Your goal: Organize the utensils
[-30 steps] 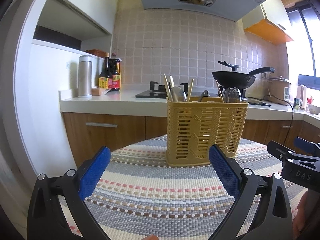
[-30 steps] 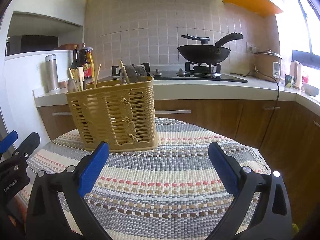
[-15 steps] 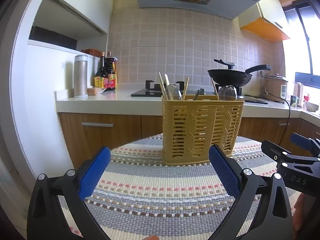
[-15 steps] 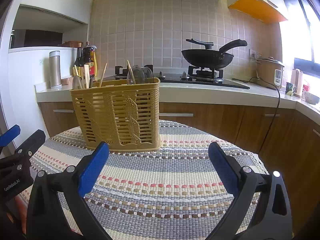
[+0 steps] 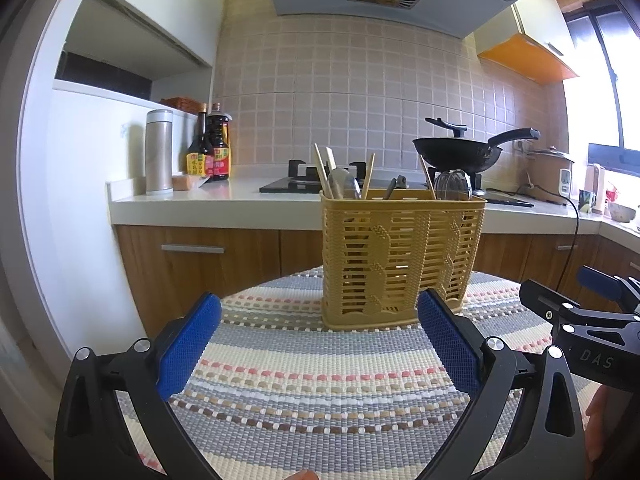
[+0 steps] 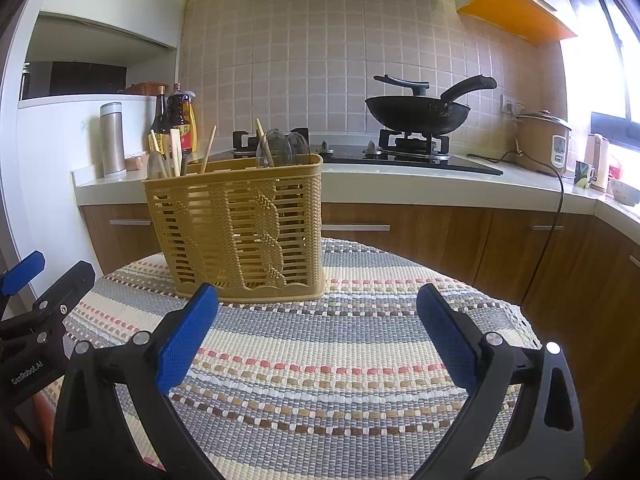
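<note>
A yellow woven utensil basket (image 5: 400, 260) stands on the round table's striped cloth (image 5: 320, 380); it also shows in the right wrist view (image 6: 240, 236). Wooden chopsticks (image 5: 320, 168), a metal spoon (image 5: 342, 184) and clear plastic spoons (image 5: 454, 186) stick up out of it. My left gripper (image 5: 319, 344) is open and empty, low over the cloth in front of the basket. My right gripper (image 6: 318, 342) is open and empty, to the right of the basket. Each gripper shows at the edge of the other's view.
Behind the table runs a kitchen counter (image 5: 200, 200) with a steel flask (image 5: 159, 152), sauce bottles (image 5: 210, 144), a gas hob with a black wok (image 6: 420, 110) and a rice cooker (image 6: 544, 140). Wooden cabinets stand below the counter.
Both views have tilted upward and drawn back a little; the basket sits lower and slightly farther in the frames. Both grippers stay open and empty.
</note>
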Motion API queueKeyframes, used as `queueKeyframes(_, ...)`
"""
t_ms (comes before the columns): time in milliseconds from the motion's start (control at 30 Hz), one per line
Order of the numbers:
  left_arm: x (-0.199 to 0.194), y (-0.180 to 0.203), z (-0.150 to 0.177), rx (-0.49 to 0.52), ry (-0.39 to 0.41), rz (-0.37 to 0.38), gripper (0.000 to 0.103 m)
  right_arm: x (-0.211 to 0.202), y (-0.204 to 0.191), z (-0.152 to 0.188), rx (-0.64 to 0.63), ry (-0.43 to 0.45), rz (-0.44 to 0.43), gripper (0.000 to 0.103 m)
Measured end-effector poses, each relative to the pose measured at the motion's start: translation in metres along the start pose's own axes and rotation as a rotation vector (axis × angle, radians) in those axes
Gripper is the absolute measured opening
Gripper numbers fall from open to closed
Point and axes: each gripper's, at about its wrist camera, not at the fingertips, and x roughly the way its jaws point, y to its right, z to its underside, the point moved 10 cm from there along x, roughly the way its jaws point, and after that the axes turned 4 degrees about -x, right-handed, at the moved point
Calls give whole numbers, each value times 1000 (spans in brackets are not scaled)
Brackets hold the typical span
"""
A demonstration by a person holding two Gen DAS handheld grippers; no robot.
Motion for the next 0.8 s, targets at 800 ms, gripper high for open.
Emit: queueKeyframes(800, 0, 1, 1, 1, -3, 3, 95, 2, 2, 1, 12, -11, 9, 95)
